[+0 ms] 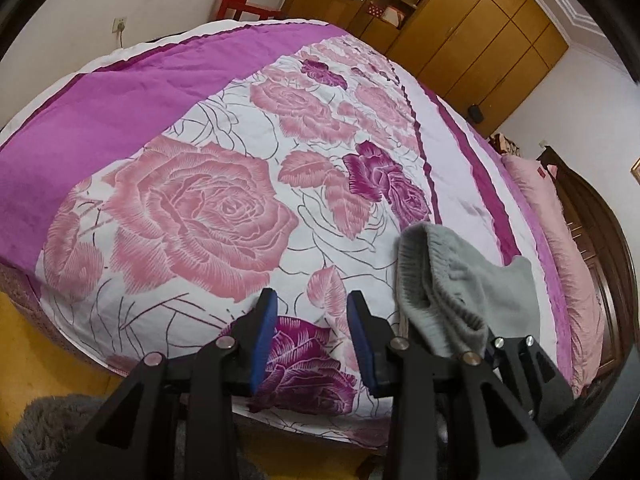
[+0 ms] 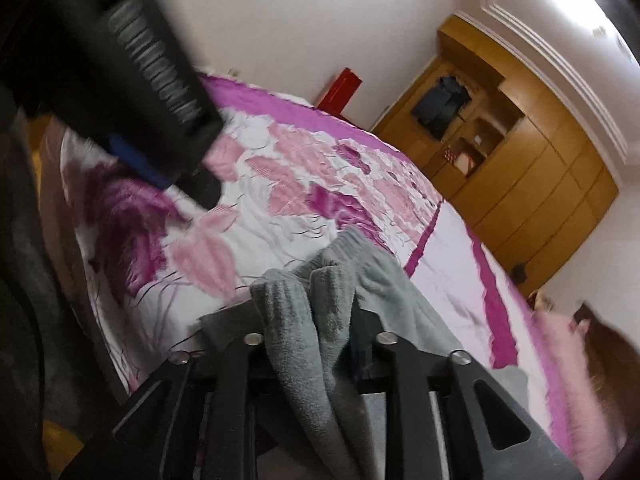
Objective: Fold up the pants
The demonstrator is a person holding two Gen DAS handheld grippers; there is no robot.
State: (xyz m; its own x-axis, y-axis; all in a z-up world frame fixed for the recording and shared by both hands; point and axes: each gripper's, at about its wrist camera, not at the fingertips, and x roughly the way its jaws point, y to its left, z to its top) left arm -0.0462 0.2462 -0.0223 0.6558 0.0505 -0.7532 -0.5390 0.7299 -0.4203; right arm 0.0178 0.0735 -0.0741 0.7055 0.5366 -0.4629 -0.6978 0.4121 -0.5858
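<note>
Grey fleece pants (image 2: 304, 320) hang bunched between my right tongs (image 2: 308, 300), pads on the cloth, just above the near right part of the bed (image 1: 200, 92). My left tongs (image 1: 312, 304) stand apart and empty beside them. I judge I'm only starting: next, lay the pants flat on the bedspread.

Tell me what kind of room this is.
Most likely a home bedroom: a large bed under a rose-print cover, a pink pillow at its head, and a wooden wardrobe along the wall with dark clothes hanging inside.
</note>
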